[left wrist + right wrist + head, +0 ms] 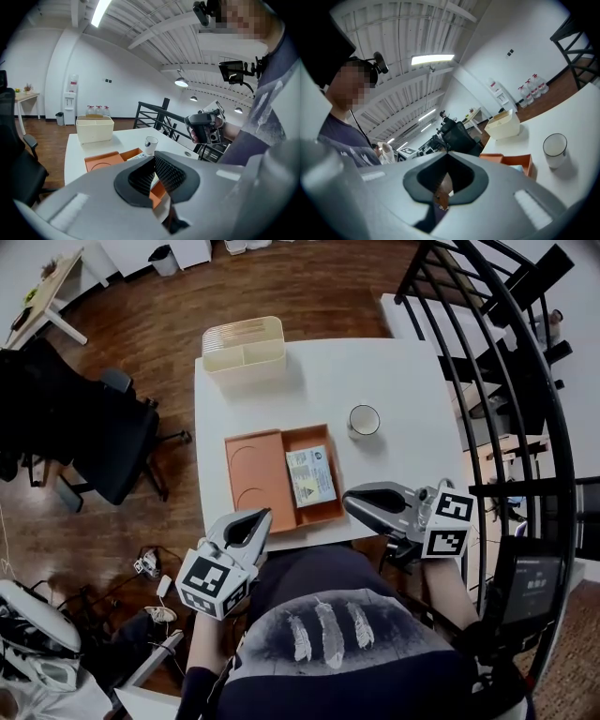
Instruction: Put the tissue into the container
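You hold both tools low and close to your body, at the near edge of the white rectangular table (412, 442). Your left gripper (263, 516) sits by your left hip and angles up and to the right, its marker cube turned toward you. Its jaws are pressed together at the tips with nothing between them, though I cannot tell whether those tips overhang the table edge. Your right gripper (348, 500) lies almost level across your front and points left. Its jaws are closed tight and empty too.

Between the two tips, just beyond them, is the flat orange two-compartment tray (255, 465). The pale blue-and-green tissue packet (311, 476) lies flat in its right compartment, apart from both tools. Further back and to the right stands the round white cup (364, 420). The cream ribbed plastic container (244, 348) stands at the far left edge, well apart from the packet.
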Demonstrator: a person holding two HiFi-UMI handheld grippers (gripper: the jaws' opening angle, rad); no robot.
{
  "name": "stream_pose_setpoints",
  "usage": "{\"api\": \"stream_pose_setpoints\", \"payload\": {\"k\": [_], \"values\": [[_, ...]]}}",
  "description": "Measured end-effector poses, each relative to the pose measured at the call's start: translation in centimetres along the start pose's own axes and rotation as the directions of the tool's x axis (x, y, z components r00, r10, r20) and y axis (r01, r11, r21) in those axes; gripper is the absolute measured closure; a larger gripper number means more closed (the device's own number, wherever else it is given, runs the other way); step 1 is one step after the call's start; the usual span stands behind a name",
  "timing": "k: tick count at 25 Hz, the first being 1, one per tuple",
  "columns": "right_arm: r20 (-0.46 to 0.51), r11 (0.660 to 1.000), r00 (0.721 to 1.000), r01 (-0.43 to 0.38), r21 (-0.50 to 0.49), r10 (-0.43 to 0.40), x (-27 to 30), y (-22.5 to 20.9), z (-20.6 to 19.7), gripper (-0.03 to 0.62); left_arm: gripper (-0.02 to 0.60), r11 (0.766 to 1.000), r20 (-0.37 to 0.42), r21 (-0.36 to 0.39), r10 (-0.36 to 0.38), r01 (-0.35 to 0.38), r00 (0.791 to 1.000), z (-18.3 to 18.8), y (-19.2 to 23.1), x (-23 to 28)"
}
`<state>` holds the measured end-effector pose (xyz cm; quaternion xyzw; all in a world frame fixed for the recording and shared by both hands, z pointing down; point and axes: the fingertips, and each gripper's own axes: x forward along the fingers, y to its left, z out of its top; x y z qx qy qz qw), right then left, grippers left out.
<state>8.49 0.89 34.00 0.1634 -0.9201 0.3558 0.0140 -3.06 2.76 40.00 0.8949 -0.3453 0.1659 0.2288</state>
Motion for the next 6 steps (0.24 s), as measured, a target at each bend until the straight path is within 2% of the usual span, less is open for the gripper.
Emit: {"api": "stream_pose_setpoints", "payload": {"k": [6], "values": [[-0.023,0.995,0.997,0.076,-0.071,-0.078,1.06,0.32,-0.80,0.591,0.568,1.000,-0.008,-0.001,-0.009,0.009,1.000,-0.60,-0.40,-0.31]]}}
